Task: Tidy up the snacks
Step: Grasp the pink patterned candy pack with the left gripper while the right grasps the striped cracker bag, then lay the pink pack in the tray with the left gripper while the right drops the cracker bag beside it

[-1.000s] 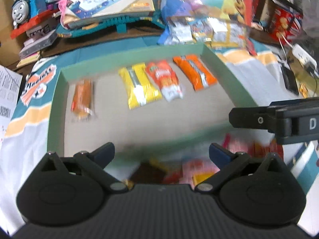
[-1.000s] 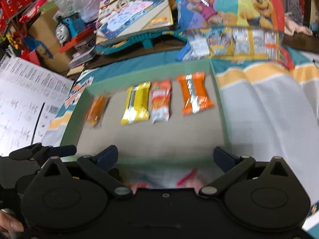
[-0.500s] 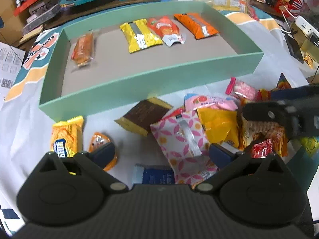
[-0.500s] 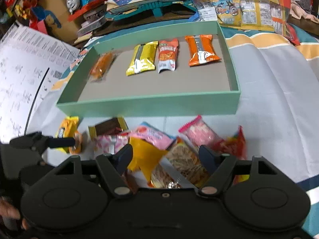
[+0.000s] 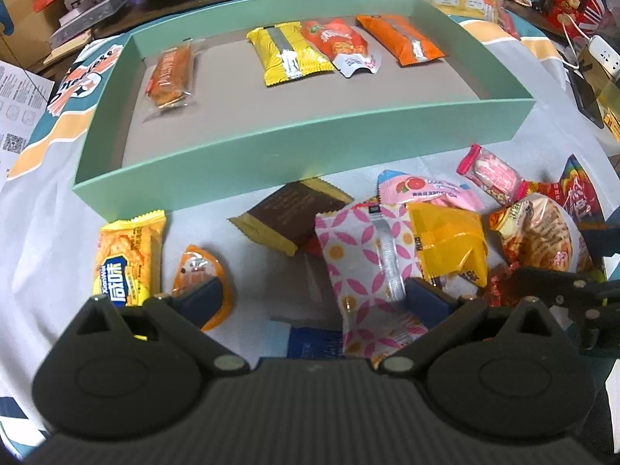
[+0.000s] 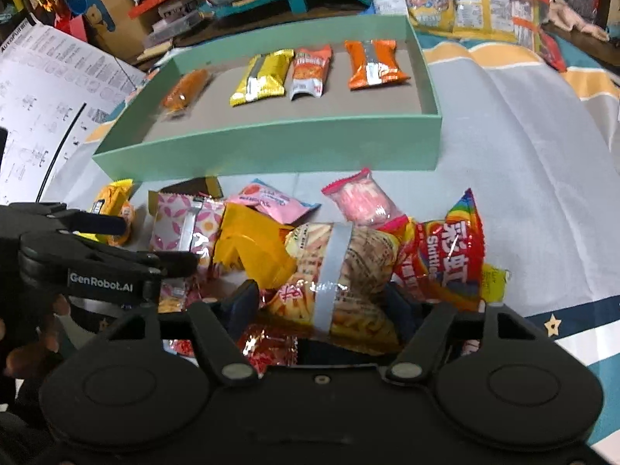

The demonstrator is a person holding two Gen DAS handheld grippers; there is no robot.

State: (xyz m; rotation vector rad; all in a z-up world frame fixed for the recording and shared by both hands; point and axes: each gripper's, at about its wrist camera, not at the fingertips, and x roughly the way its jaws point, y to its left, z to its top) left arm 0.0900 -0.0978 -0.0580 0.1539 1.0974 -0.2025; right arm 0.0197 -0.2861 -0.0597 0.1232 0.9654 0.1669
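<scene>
- Currently right gripper (image 6: 323, 302) down in the loose snack pile, jaws just been closing, fries-print packet (image 6: 341, 271) with a grey strip between them; pads look to be meeting its sides, firm grip hard to confirm.
- Just right of those jaws: red rainbow bag (image 6: 445, 255) reading "Skittles" plus Chinese characters.
- Left of them: plain yellow packet (image 6: 248, 240), then pink-flower packet (image 6: 186, 224); "GenRobot.AI" printed on the other tool's body at far left.
- Left gripper (image 5: 310, 298) spread wide, nothing clamped; blue-and-white packet (image 5: 310, 341) lying between its fingers, lettering unreadable.
- By its left finger: orange wedge pack (image 5: 197, 267), beyond it yellow "XianWei" packet (image 5: 128, 255).
- Ahead of both jaws: teal tray (image 5: 294, 159) holding four packets in a row — clear-wrapped orange bar (image 5: 170, 73), yellow (image 5: 286, 54), red-orange (image 5: 341, 46), orange (image 5: 399, 40); print too small to read.
</scene>
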